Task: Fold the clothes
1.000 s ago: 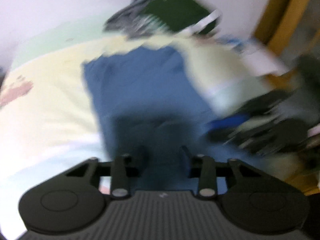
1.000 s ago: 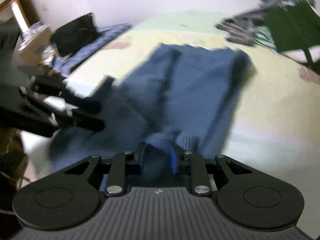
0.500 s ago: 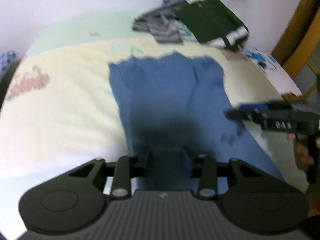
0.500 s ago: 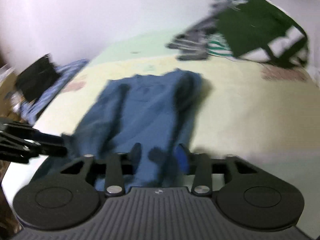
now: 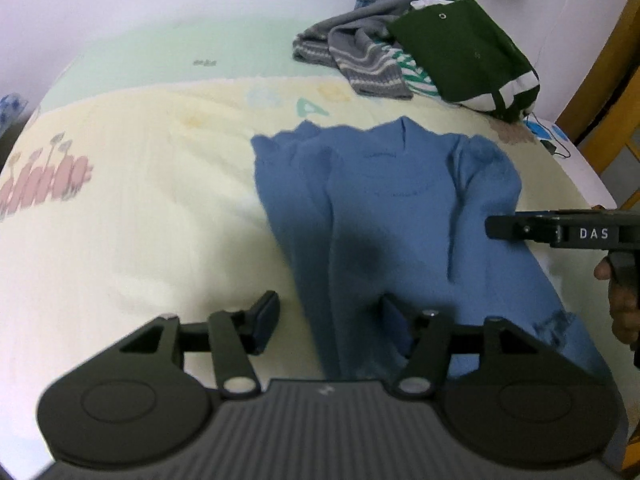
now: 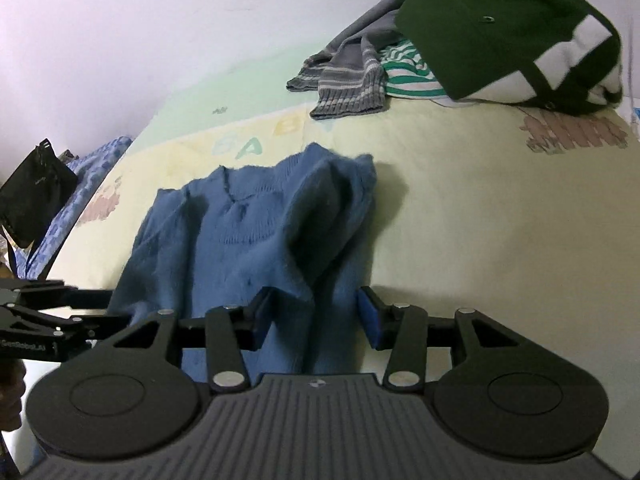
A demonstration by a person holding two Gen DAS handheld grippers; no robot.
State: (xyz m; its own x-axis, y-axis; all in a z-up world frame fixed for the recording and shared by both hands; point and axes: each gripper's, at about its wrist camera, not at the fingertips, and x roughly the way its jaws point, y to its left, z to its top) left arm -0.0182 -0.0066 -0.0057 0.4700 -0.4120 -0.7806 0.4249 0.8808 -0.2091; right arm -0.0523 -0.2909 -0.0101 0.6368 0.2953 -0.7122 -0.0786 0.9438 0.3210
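A blue knit sweater (image 5: 400, 216) lies spread on the pale yellow bed cover, neckline away from me, both sleeves folded in over the body. My left gripper (image 5: 330, 322) is open over the sweater's near left hem, holding nothing. In the right wrist view the same sweater (image 6: 248, 240) has its right sleeve bunched up in a ridge. My right gripper (image 6: 314, 316) is open over the near hem, jaws either side of the cloth and apart from it. The right gripper (image 5: 560, 232) also shows from the side in the left wrist view, a hand behind it.
A heap of clothes sits at the far right of the bed: a grey striped sweater (image 5: 360, 56), a green-and-white striped piece (image 6: 404, 72) and a dark green garment (image 5: 464, 52). A black bag (image 6: 32, 196) and blue patterned cloth lie left. A wooden frame (image 5: 616, 80) stands right.
Both grippers were shut on the sweater's hem a second ago. Both have since opened and let it go. The sweater now lies laid out on the bed.
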